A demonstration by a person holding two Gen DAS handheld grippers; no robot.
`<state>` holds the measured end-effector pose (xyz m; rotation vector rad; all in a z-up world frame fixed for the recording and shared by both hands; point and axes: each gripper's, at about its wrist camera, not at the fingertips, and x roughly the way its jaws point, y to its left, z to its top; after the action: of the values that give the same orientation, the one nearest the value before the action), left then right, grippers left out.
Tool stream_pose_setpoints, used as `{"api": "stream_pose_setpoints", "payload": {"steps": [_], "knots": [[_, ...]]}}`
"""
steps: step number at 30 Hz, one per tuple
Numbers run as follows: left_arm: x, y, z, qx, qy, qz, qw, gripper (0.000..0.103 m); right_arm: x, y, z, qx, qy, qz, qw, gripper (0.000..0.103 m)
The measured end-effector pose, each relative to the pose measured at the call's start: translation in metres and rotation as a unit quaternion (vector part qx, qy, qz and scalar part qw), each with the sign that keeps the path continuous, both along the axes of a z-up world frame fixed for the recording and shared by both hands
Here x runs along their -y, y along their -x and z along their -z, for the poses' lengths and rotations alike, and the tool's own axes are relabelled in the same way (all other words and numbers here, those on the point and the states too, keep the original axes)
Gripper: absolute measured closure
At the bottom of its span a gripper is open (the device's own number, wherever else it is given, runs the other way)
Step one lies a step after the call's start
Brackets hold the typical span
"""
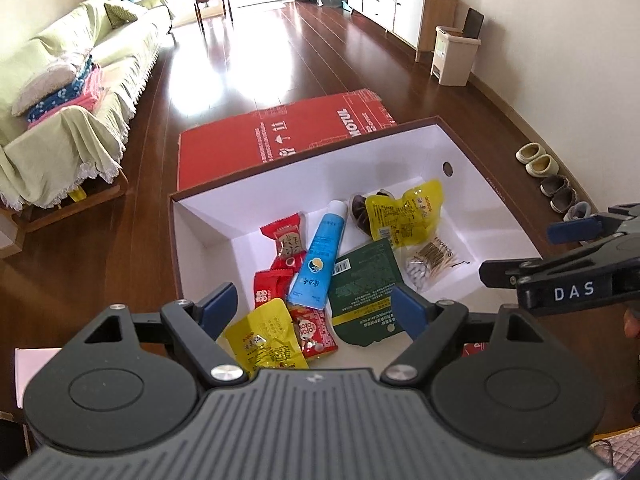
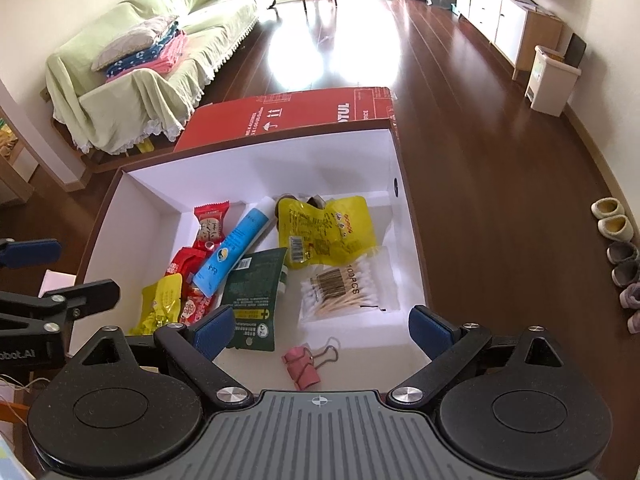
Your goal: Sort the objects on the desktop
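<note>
Both grippers are held over a white box (image 2: 256,178) with everything already piled inside. The left gripper (image 1: 316,310) is spread wide with nothing between its blue pads (image 1: 218,306), and the right gripper (image 2: 322,330) is spread just as wide and empty too.

Inside the box, a blue tube (image 2: 236,250) is laid diagonally down the middle, partly over the red snack packets (image 2: 210,228) on its left. A small yellow pouch (image 2: 160,304) is tucked at the near left corner beside more red wrappers. A dark green sachet (image 2: 252,300) is leaned against the tube's right side. A bigger yellow pouch (image 2: 324,232) is found toward the far right, overlapping a clear bag of cotton swabs (image 2: 344,288) marked 100PCS. A pink binder clip (image 2: 304,362) is seen on the box floor, close to the near wall, just in front of the right gripper.

A red carton (image 2: 304,114) is parked behind the box.
</note>
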<state>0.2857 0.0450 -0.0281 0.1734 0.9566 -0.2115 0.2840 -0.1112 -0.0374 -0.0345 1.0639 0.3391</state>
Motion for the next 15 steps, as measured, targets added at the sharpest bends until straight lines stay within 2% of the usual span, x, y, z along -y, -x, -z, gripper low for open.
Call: {"api": "stream_pose_setpoints", "payload": {"steps": [6, 15], "knots": [[0.0, 0.008, -0.005, 0.012, -0.012, -0.005, 0.9998, 0.021, 0.002, 0.008, -0.001, 0.003, 0.0, 0.002, 1.0, 0.007], [0.002, 0.016, -0.006, 0.019, -0.011, -0.001, 0.9998, 0.021, 0.008, 0.016, -0.004, 0.004, -0.004, 0.011, 1.0, 0.007]]}}
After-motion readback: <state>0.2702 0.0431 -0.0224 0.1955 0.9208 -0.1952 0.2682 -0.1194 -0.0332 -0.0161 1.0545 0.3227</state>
